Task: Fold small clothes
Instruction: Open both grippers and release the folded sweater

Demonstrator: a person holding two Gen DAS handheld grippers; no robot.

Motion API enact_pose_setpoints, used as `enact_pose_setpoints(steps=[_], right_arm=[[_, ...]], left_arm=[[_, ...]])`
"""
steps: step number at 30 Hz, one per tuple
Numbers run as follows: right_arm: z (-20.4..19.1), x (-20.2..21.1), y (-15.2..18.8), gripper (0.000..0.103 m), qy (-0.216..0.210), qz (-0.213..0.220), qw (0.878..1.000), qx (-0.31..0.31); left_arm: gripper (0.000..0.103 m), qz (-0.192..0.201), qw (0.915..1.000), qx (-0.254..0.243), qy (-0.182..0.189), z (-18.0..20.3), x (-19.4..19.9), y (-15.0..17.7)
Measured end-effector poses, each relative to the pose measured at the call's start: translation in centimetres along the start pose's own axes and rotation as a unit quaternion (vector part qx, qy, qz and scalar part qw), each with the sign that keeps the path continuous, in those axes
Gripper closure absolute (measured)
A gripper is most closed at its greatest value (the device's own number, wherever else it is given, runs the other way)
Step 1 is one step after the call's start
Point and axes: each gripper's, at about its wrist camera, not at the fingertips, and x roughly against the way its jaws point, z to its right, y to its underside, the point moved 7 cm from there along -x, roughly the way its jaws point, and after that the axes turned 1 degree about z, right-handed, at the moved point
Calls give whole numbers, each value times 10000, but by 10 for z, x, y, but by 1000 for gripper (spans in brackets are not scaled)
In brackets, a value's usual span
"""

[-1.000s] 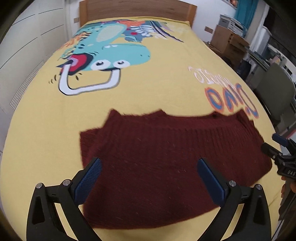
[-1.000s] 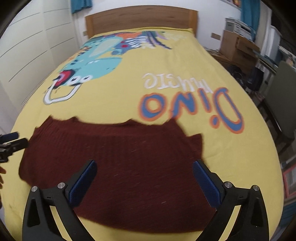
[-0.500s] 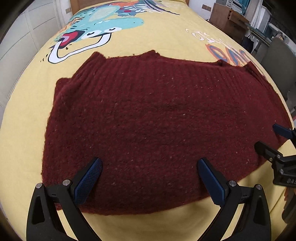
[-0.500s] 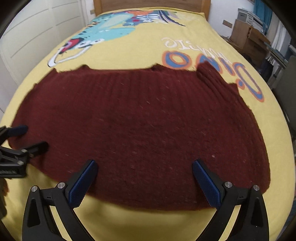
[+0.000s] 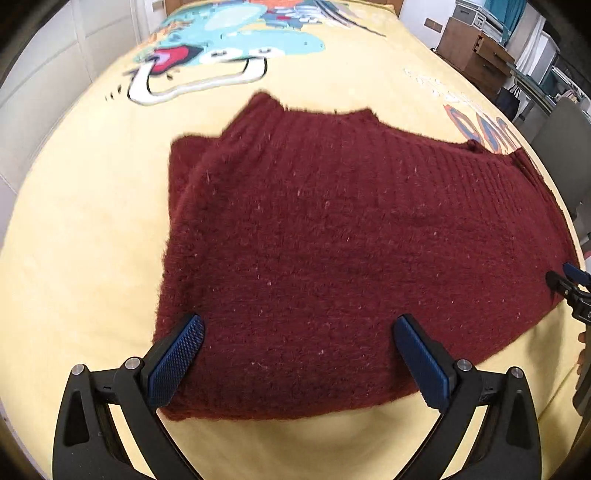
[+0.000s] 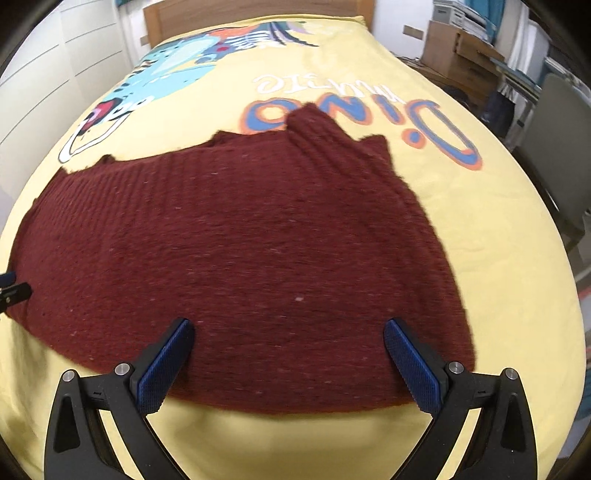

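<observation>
I am holding my left tongs and right tongs spread wide and empty over the near hem of the maroon sweater. It is lying flat across the bed near its foot edge, with bare yellow cover showing on both sides and beyond toward the headboard.

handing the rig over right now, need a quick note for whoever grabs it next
Left gripper: open, empty, over the near hem of the dark red knitted sweater.
Right gripper: open, empty, over the same hem further right.
The sweater lies spread on the yellow dinosaur-print bedspread, sleeve areas bunched at both sides.
Done: sweater laid out; no body fold visible.
Left: grip the hem, probably fold the sides in, then fold in half.
</observation>
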Motion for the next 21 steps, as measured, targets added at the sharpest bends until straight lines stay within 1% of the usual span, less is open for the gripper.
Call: enact_pose_setpoints(steps=[2,6,12,15,18,21], right_arm=[[3,-4,1,0,-39,-49,10000,-53],[3,-13,7,0,-70,-97,9999,-33],[6,-17,14,0,-237,180,9994,-152],[4,-17,18,0,-193,290,9994,-48],[4,-17,18,0,-174,242,9995,-43],[2,-16,15,0,-127,103,9999,-30]], left_arm=[[1,-55,10000,36,-3,-3,-5,3],[1,84,9999,-82,-103,-2,-10,7],[1,409,9990,158,-12,-5,-13,15],[1,490,9986,206,-54,-7,-10,17],[1,503,9985,214,-88,-5,-10,14],[1,456,9988,184,-80,-5,-8,13]])
